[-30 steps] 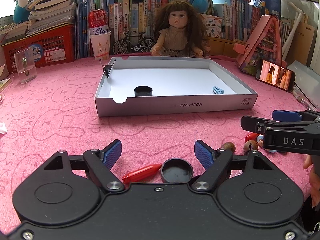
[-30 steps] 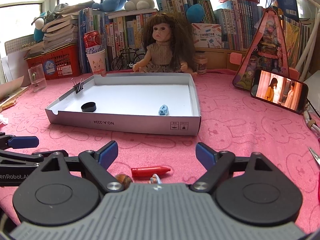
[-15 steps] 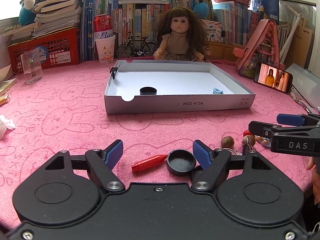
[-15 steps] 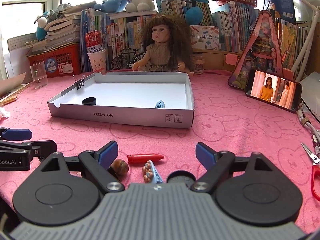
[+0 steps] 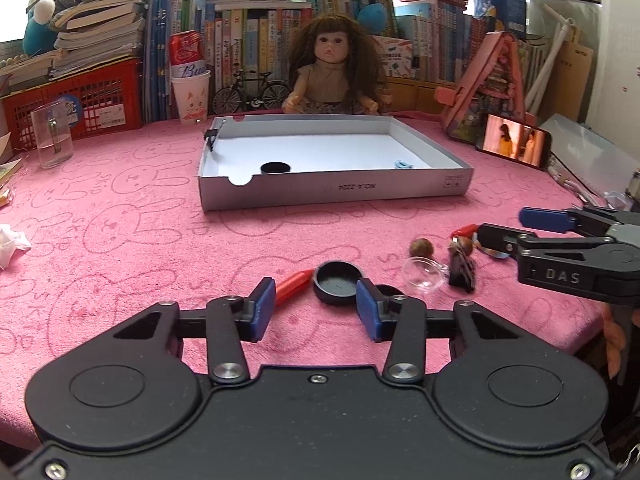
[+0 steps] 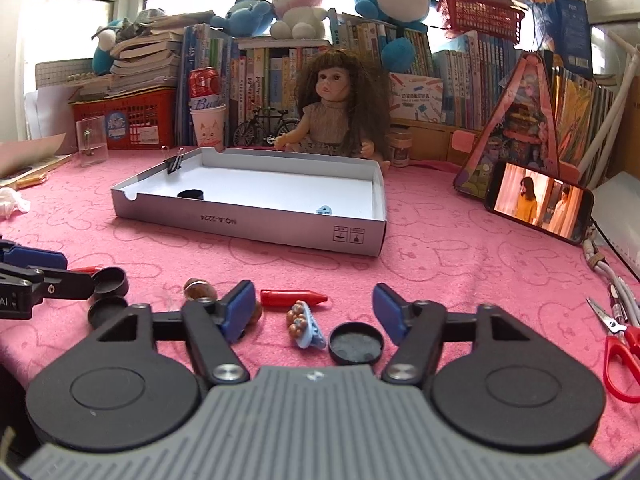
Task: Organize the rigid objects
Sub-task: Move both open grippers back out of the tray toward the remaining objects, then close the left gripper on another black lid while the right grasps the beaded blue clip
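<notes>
Closing over the pink cloth [image 5: 120, 240], the left gripper [image 5: 316, 312] has nothing pinched; a black cap [image 5: 337, 282] and red crayon [image 5: 294, 283] lie just past its tips. The right gripper [image 6: 312, 314] is narrowing too, its pads apparently clear of the blue hair clip [image 6: 306, 326] and dark lid [image 6: 355, 345]. The white tray [image 6: 256, 222] sits beyond.

White cardboard box lid [image 5: 336, 190] lay open side up on the pink desk, a black cap [image 5: 275, 167] and small blue clip [image 5: 404, 165] inside, nearer, loose on the cloth, a red crayon [image 6: 294, 297], black caps [image 5: 337, 282], brown nuts [image 5: 421, 247], a blue beaded hair clip [image 6: 306, 323]
</notes>
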Demonstrator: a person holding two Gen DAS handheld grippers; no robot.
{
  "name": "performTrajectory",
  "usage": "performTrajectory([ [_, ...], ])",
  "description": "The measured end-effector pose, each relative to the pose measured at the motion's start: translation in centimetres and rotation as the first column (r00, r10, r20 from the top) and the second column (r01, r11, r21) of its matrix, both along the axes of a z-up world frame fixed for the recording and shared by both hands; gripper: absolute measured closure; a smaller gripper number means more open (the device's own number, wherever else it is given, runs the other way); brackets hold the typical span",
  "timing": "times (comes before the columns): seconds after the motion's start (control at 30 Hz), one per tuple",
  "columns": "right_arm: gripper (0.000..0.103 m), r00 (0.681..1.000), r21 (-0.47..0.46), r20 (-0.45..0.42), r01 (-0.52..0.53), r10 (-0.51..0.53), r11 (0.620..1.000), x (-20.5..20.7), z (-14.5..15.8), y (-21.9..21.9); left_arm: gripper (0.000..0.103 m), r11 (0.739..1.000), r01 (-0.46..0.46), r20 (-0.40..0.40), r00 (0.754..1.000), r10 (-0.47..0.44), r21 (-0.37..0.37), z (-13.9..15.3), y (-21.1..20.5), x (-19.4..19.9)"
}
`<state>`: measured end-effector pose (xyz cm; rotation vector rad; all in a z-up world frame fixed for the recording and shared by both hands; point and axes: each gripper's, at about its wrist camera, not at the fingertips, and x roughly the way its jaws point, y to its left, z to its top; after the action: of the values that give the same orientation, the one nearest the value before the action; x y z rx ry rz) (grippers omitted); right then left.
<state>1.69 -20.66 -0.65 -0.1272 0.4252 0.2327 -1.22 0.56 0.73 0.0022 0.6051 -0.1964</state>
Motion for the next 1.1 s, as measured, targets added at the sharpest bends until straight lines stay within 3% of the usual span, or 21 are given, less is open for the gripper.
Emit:
performTrajectory([
  [0.2, 0.068, 1.0, -0.046, -0.009, -0.018, 0.017, 0.999, -0.3, -0.3, 0.7, 0.067, 0.998, 0.055, 0.001, 0.998, -0.055, -0.017, 0.2, -0.9, -1.1],
  [0.37, 0.071, 0.999, -0.054, -0.034, -0.019, 0.018, 0.998, 0.0, -0.9, 0.9, 0.067, 0.995, 0.103, -0.011, 0.995, -0.103, -0.008, -0.5, -2.2, -1.4],
  [0.8, 0.072, 0.999, -0.085, -0.025, -0.036, 0.034, 0.996, 0.8, -1.6, 1.3, 0.07, 0.997, 0.08, 0.008, 0.997, -0.08, 0.007, -1.6, -3.4, -0.2],
  [1.1, 0.064, 1.0, -0.099, -0.001, -0.022, 0.022, 0.995, 1.2, -1.8, 1.2, 0.073, 0.995, 0.092, 0.045, 0.995, -0.094, 0.048, -2.1, -4.2, -0.6],
])
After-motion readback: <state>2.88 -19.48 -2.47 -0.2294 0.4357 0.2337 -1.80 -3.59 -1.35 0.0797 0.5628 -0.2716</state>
